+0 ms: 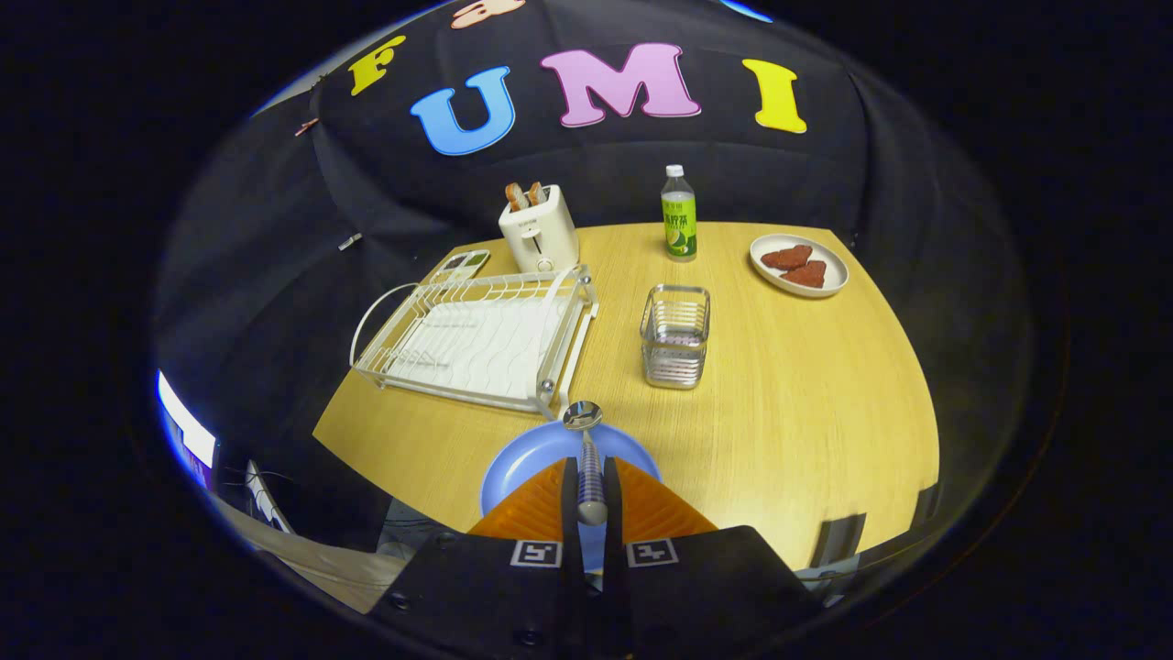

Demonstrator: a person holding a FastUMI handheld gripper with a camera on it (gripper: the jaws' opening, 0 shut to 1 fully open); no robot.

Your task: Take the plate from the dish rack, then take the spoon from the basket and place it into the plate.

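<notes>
Now the claw [591, 495] is closed tight on the spoon [586, 458], handle pinched, bowl pointing to 12 o'clock, so it hangs over the blue plate [522, 463]; the basket [675, 337] at 1 o'clock and the dish rack [476, 339] at 11 o'clock stand empty on the tabletop [806, 412]

The gripper [591, 472] is clamped on the handle of a metal spoon [586, 458], directly over the round blue plate [527, 458], with nothing between spoon and plate. Just beyond stands the white wire dish rack [476, 339], its near corner seemingly almost at the plate's rim. The square metal mesh basket [675, 335] stands apart; bare wooden tabletop [806, 403] lies open beside it.
</notes>
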